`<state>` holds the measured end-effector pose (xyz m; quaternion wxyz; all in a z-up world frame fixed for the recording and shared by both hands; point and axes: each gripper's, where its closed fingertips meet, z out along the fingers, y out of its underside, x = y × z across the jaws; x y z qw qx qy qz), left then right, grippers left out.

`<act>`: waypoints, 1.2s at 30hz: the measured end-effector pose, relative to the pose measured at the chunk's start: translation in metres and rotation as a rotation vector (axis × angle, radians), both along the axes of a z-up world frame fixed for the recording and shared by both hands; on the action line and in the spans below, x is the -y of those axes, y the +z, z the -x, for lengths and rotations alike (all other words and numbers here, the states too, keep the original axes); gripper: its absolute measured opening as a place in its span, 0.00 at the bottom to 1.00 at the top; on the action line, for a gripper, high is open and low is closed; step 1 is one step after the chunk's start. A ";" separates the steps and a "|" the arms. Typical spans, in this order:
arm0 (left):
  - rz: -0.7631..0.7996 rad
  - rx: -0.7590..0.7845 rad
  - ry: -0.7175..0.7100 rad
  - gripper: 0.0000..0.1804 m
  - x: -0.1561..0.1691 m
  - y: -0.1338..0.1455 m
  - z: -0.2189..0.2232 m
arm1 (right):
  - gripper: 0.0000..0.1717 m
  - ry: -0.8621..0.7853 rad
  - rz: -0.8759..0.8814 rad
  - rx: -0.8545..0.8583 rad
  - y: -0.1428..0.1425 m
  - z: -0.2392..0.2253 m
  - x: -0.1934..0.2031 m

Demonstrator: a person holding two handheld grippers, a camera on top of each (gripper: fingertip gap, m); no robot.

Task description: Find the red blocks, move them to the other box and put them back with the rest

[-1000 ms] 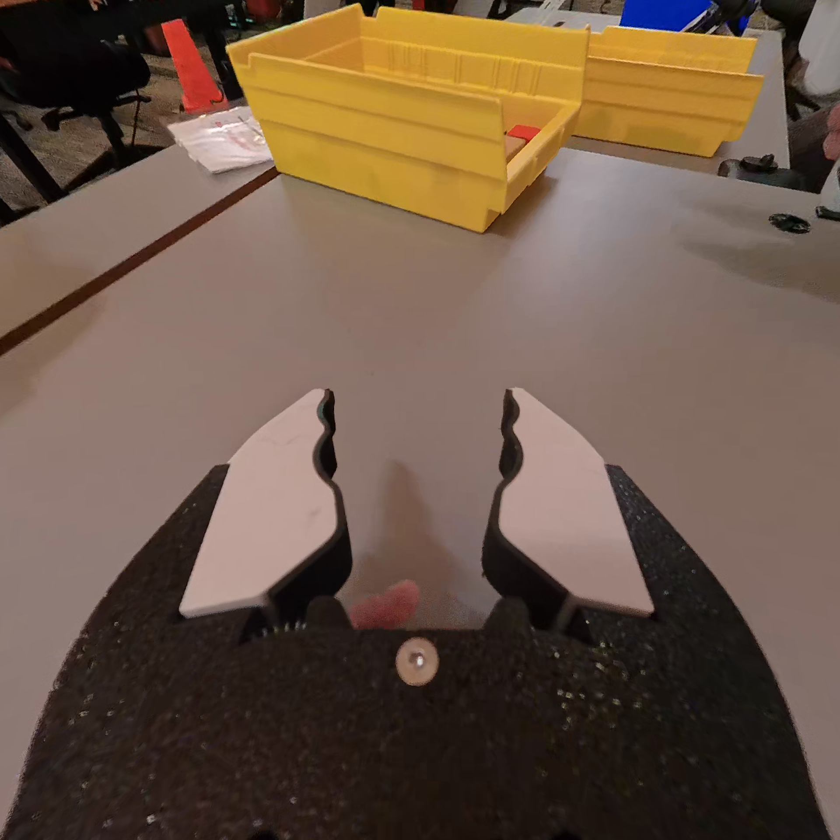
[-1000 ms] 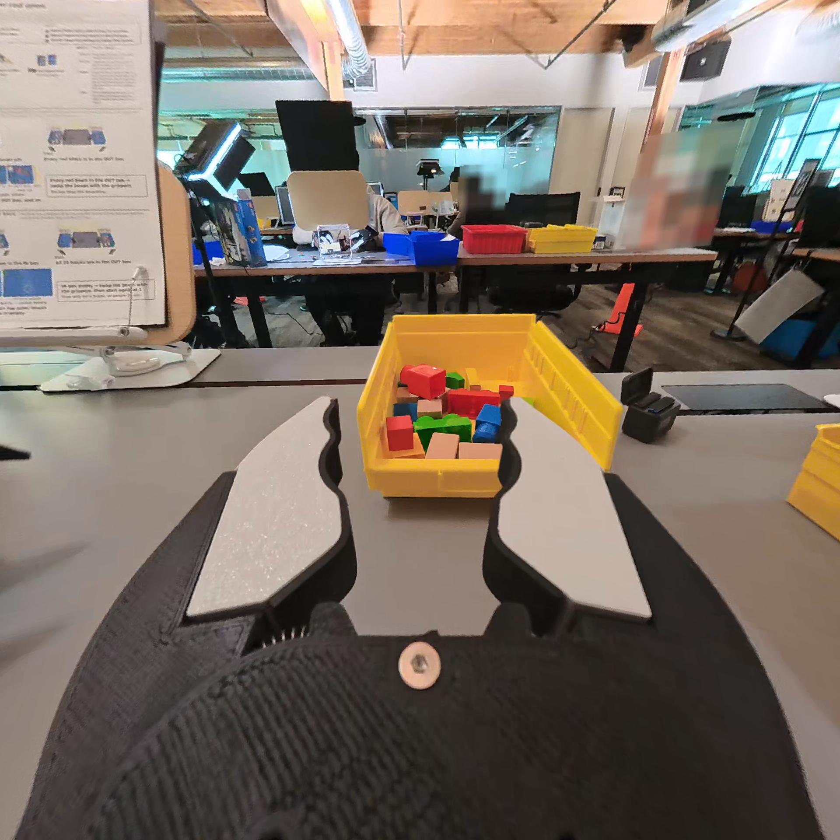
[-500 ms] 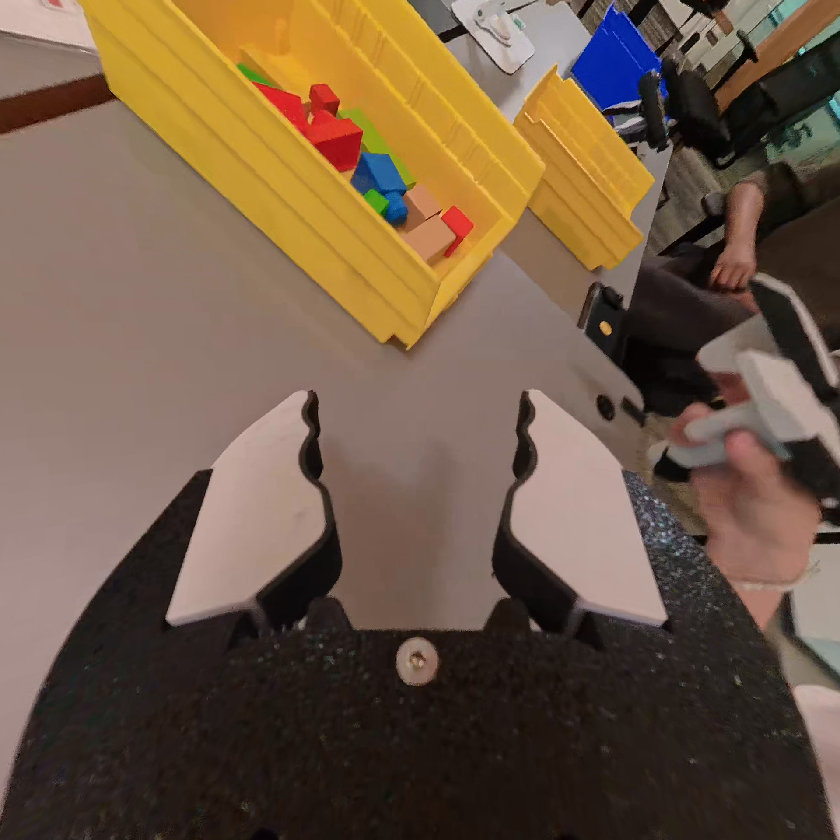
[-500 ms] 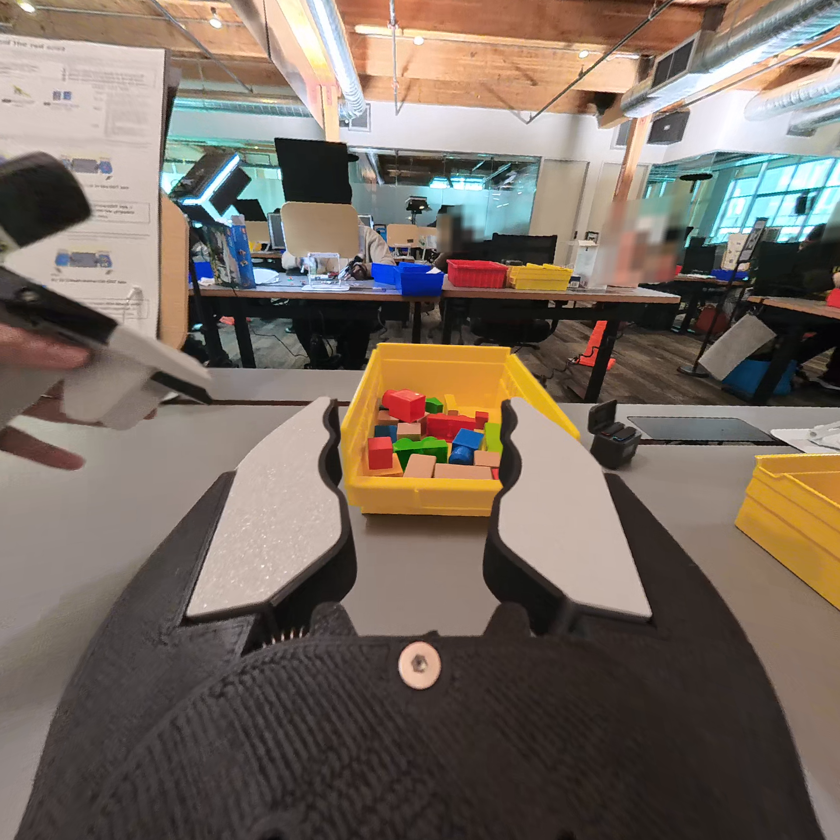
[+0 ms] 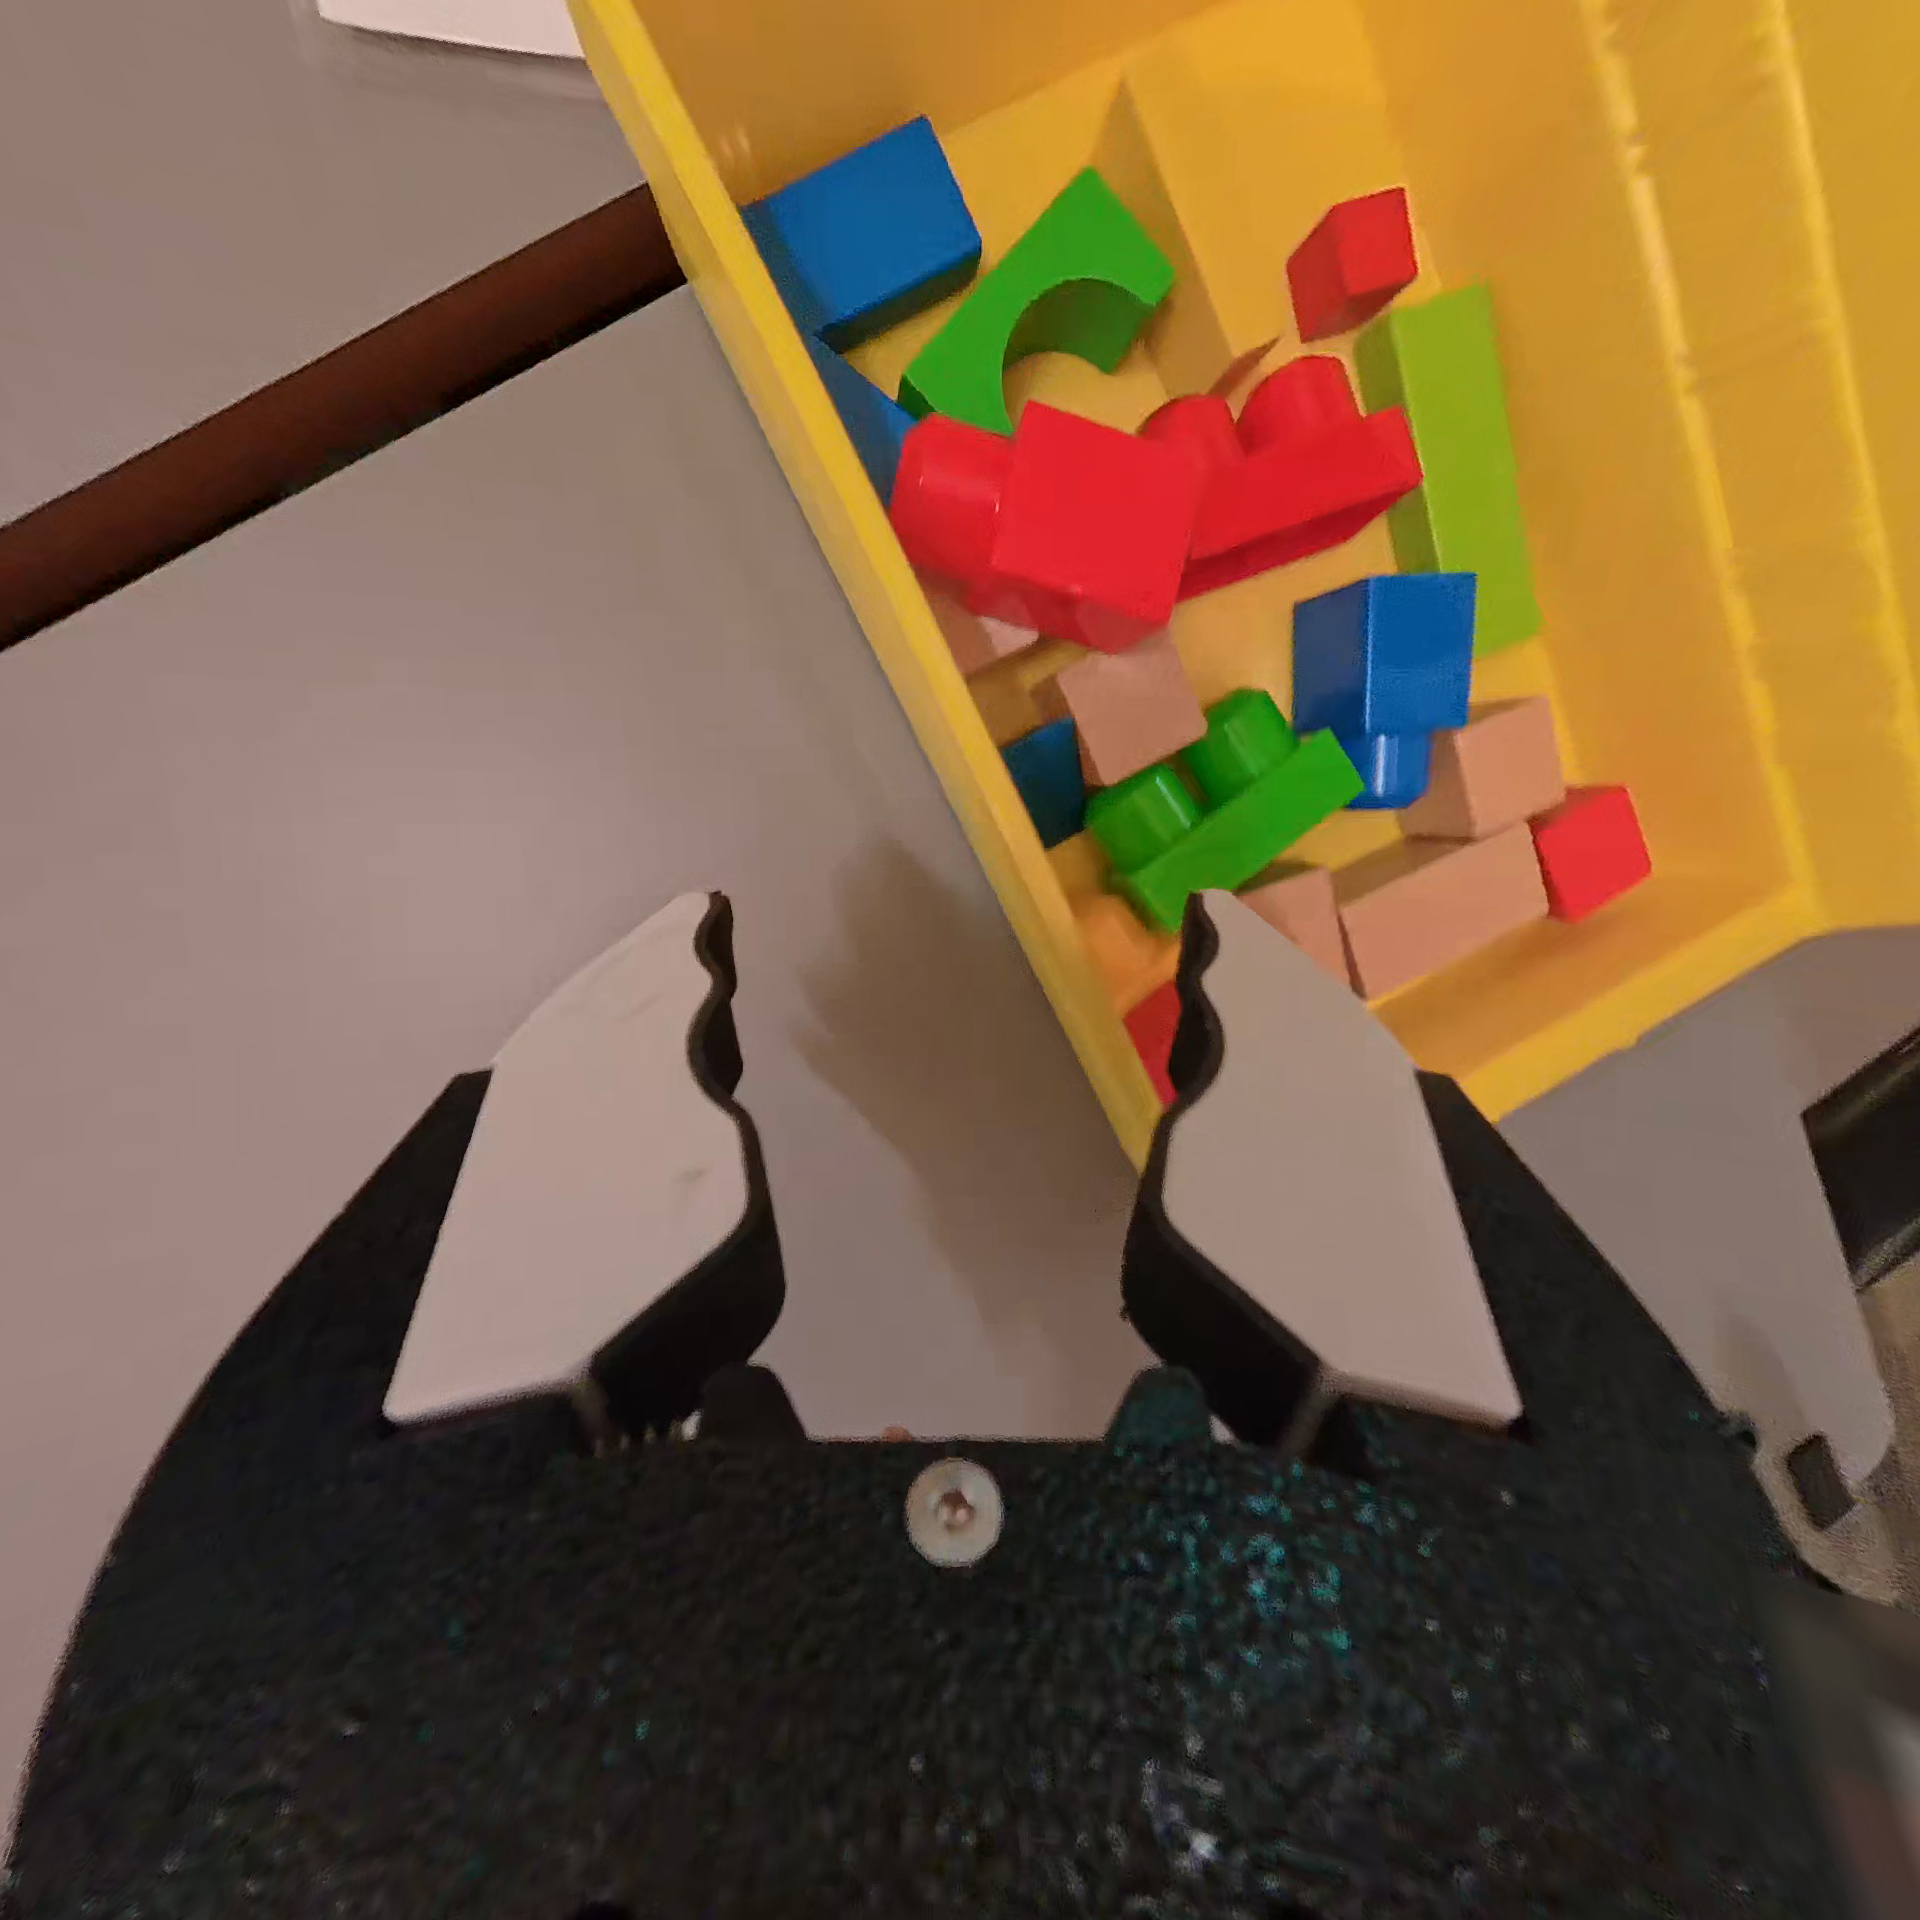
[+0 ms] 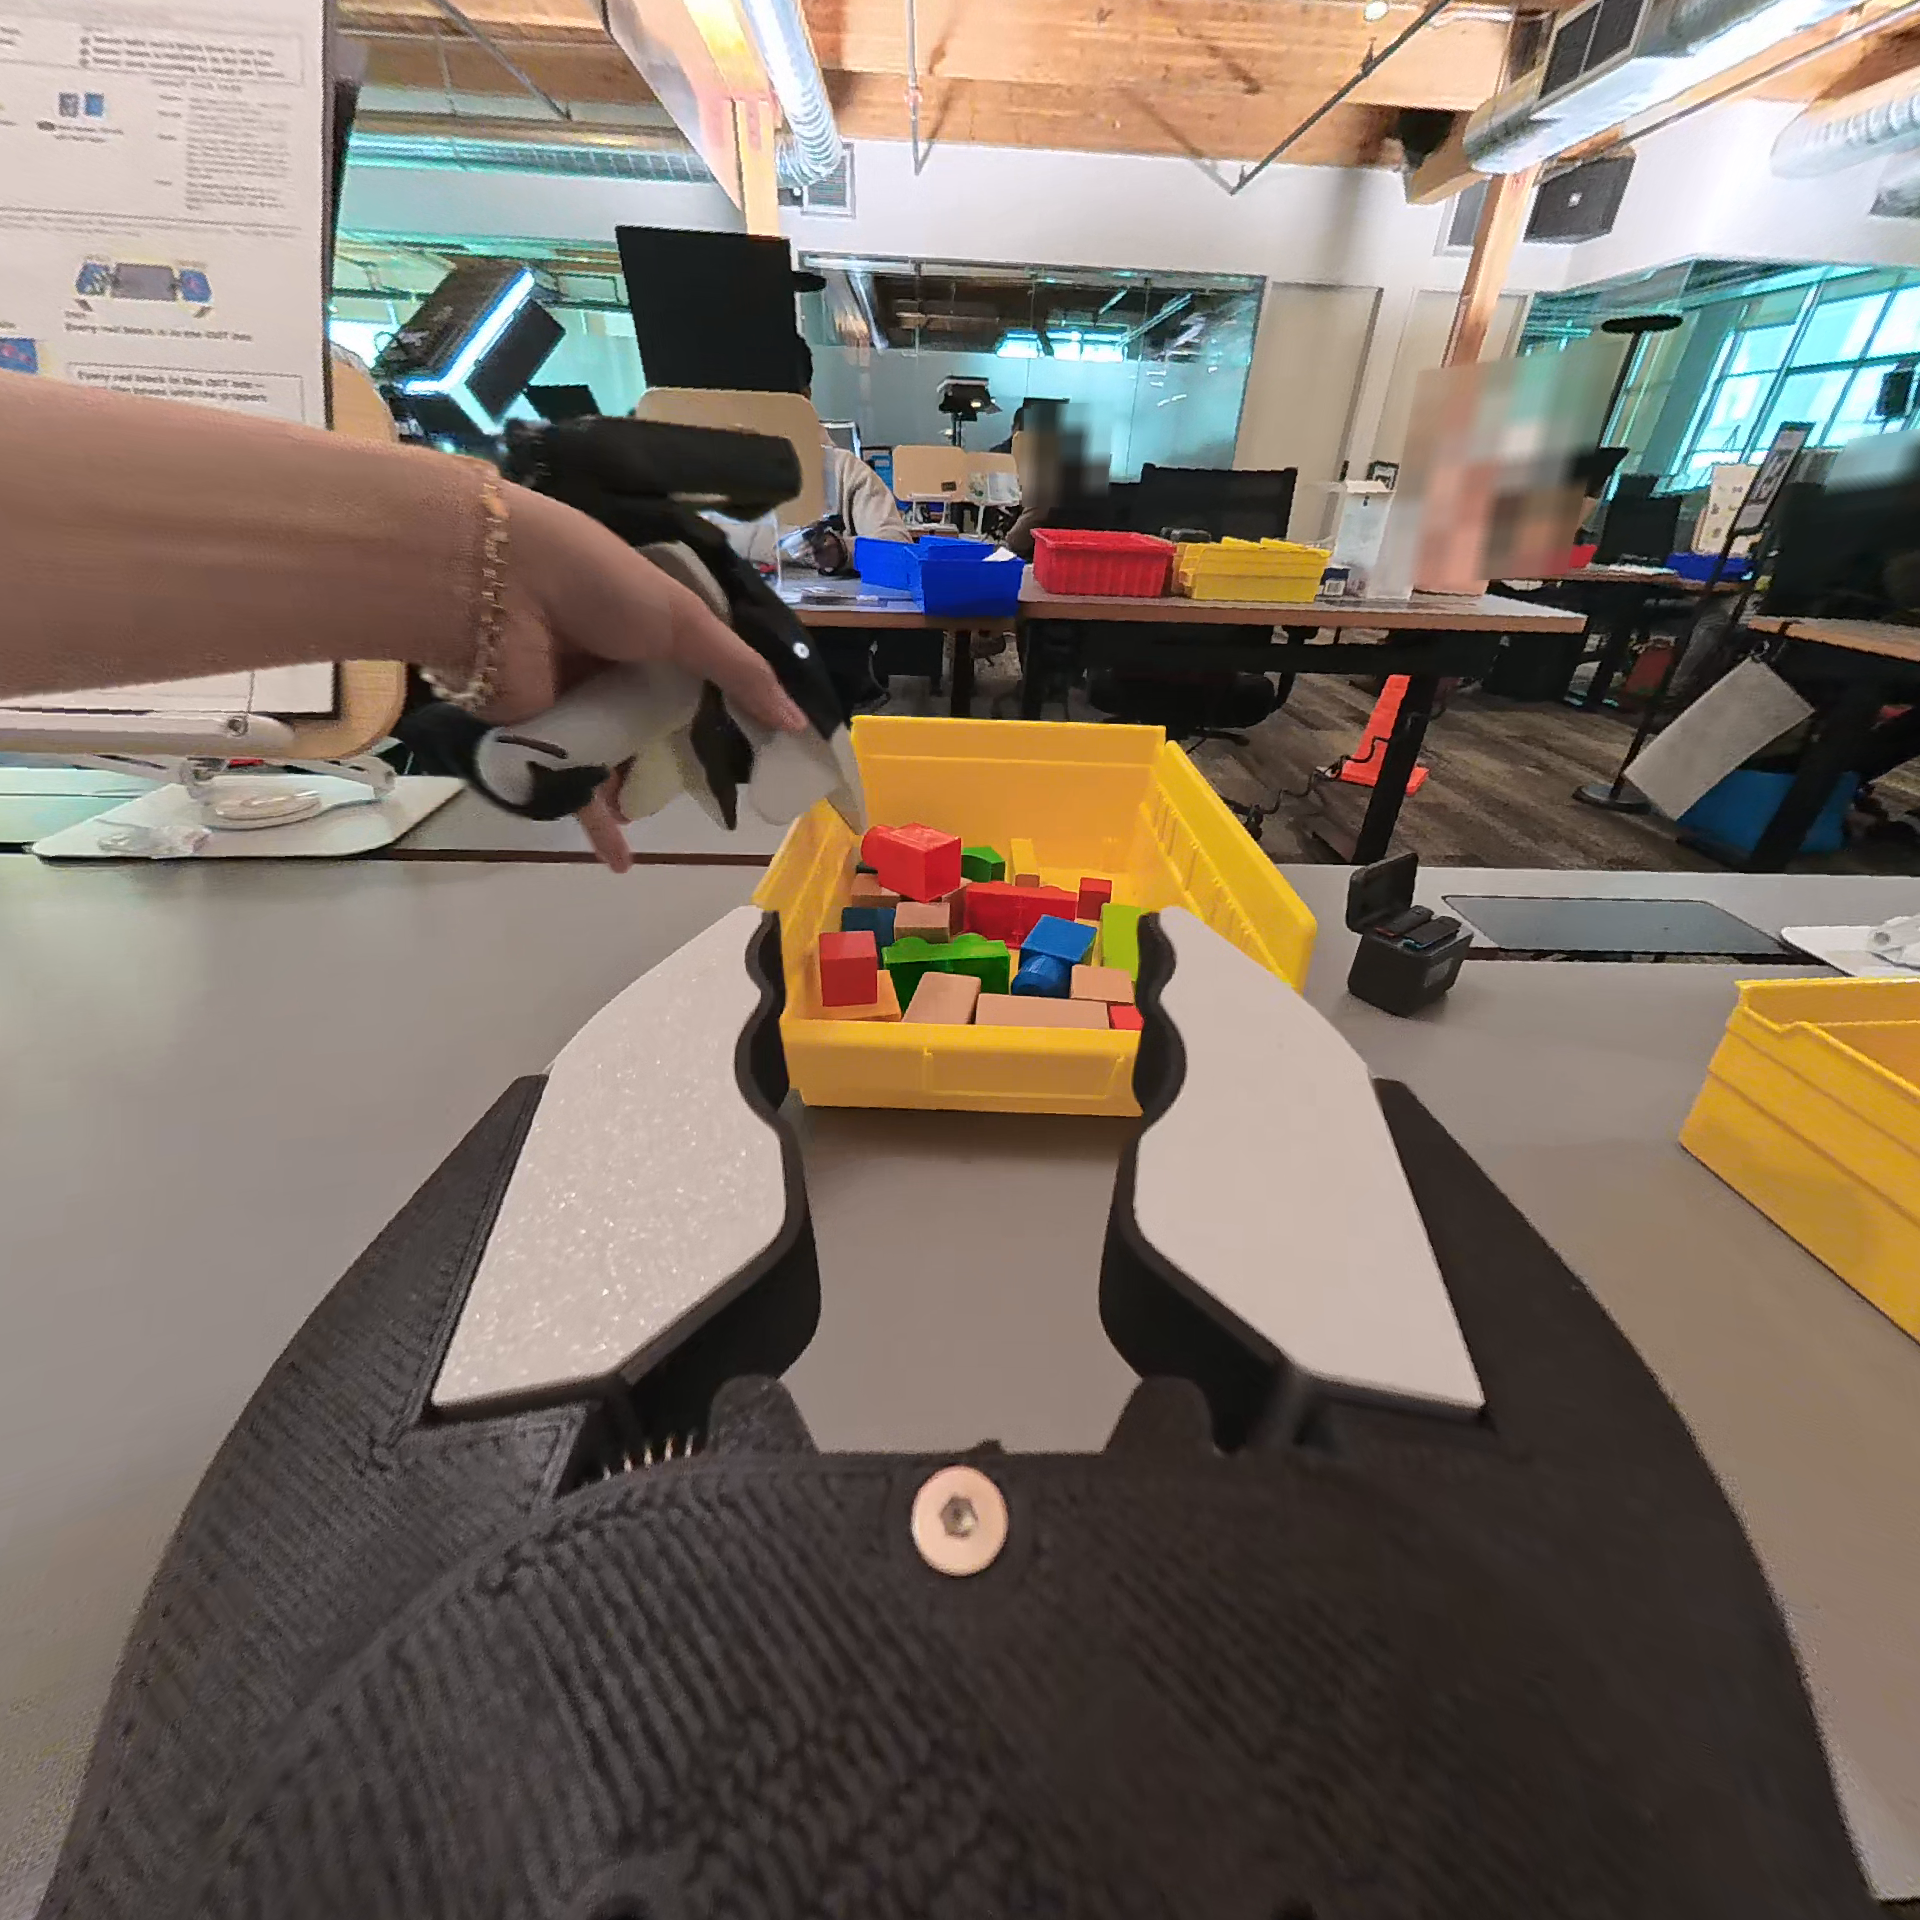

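Note:
A yellow box on the grey table holds a mix of red, green, blue and tan blocks. A large red studded block lies on top near the box's left wall, with a second red studded block beside it. Small red cubes lie among the rest. My left gripper is open and empty, above the box's left wall; it also shows in the right wrist view, tips just over that rim. My right gripper is open and empty, short of the box's near wall.
A second yellow box stands on the table at the right. A small black case sits to the right of the block box. A document stand is at the back left. A dark seam crosses the table.
My left gripper has swung in from the open table and now looks down over the box's left wall. My right gripper has come a little closer to the box. Both stayed open.

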<state>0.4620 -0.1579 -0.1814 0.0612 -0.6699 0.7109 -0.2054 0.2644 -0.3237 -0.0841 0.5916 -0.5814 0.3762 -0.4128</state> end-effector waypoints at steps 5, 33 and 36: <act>-0.028 -0.081 0.104 0.41 0.000 -0.026 -0.015 | 0.38 0.004 -0.003 -0.007 -0.002 0.000 0.005; -0.074 -0.085 -0.107 0.03 -0.049 -0.028 -0.015 | 0.36 -0.027 -0.018 -0.051 -0.010 0.002 0.028; -0.076 -0.150 -0.179 0.03 -0.076 -0.019 0.007 | 0.36 -0.019 -0.018 -0.049 -0.009 0.003 0.025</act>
